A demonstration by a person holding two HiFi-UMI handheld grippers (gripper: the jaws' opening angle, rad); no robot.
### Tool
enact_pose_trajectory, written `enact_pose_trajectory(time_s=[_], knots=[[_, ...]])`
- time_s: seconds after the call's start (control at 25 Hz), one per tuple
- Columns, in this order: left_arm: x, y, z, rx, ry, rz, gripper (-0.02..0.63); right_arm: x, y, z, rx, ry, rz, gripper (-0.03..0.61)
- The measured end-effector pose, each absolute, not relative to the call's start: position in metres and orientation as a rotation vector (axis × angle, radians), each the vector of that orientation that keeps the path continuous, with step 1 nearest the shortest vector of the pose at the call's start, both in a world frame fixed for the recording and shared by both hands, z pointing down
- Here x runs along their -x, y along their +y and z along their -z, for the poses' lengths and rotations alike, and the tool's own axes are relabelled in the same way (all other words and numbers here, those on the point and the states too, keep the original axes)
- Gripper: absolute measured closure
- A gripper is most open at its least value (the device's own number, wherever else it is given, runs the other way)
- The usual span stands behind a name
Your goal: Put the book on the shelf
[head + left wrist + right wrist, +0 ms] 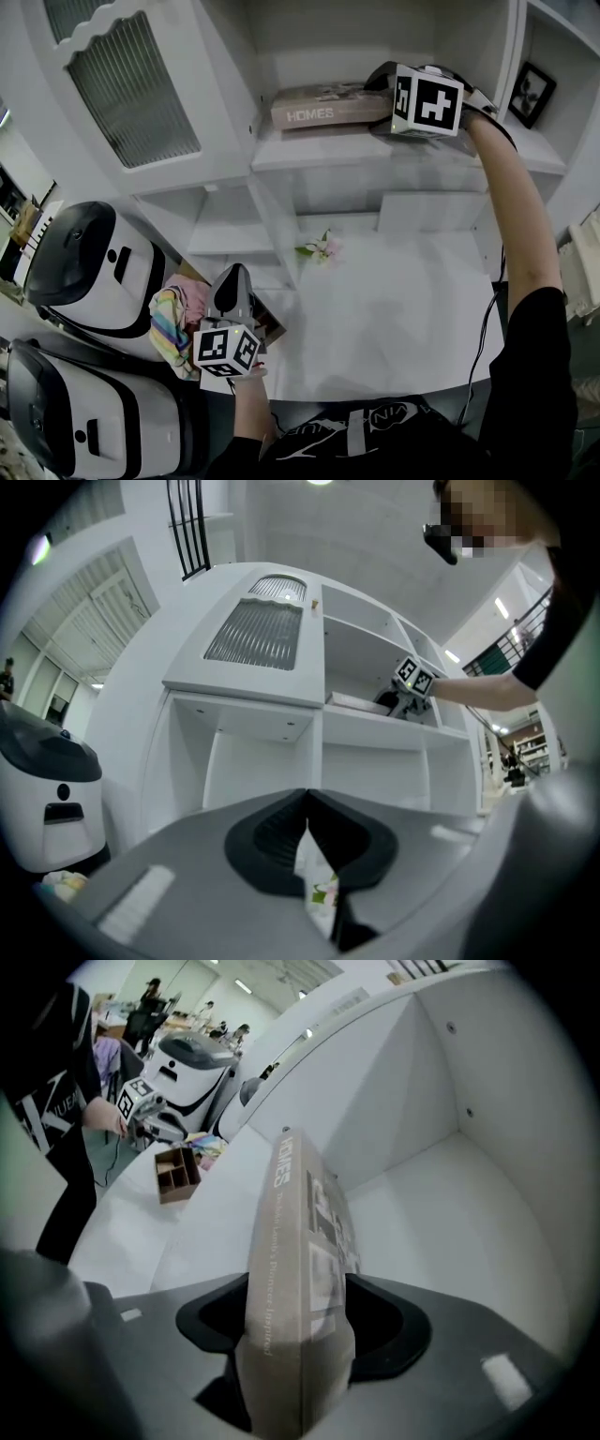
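- The book lies flat on the white shelf, at 12 o'clock in the head view, with its spine facing outward.
- The right hand-held gripper is at the book's 3 o'clock end. Its jaws are spread to either side of the book, and a dark gap shows beside one pad.
- The left hand-held gripper hovers at 7 o'clock over the desk, its jaws pressed together at the tips on nothing.
- A small flower sprig lies on the desk near the centre.
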State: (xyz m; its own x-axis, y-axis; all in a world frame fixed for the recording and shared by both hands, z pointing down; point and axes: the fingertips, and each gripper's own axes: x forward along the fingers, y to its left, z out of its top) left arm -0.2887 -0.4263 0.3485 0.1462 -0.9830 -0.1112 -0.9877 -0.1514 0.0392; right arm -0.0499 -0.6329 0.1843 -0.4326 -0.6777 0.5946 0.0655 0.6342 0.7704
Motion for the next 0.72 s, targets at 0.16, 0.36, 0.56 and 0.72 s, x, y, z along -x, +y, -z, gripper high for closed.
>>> enact_pose_trajectory(time_s=[0.16, 0.36, 0.56, 0.72], knots=[[0.289, -0.426, -0.348, 2.349, 2.013, -0.172, 0.614, 0.050, -0.627, -0.179, -0.480, -1.915, 0.851, 0.258], [0.286, -0.426, -0.349, 2.362, 1.999, -0.177, 0.614, 0.047, -0.616, -0.177, -0.471, -1.940, 0.813, 0.245], [0.283, -0.424, -0.345, 2.375, 1.984, -0.189, 0.614, 0.047, -0.607, -0.172, -0.487, -1.969, 0.801, 0.265], [0.282, -0.420, -0.344, 2.383, 1.978, -0.199, 0.614, 0.048, -0.600, -0.168, -0.524, -1.984, 0.805, 0.308]])
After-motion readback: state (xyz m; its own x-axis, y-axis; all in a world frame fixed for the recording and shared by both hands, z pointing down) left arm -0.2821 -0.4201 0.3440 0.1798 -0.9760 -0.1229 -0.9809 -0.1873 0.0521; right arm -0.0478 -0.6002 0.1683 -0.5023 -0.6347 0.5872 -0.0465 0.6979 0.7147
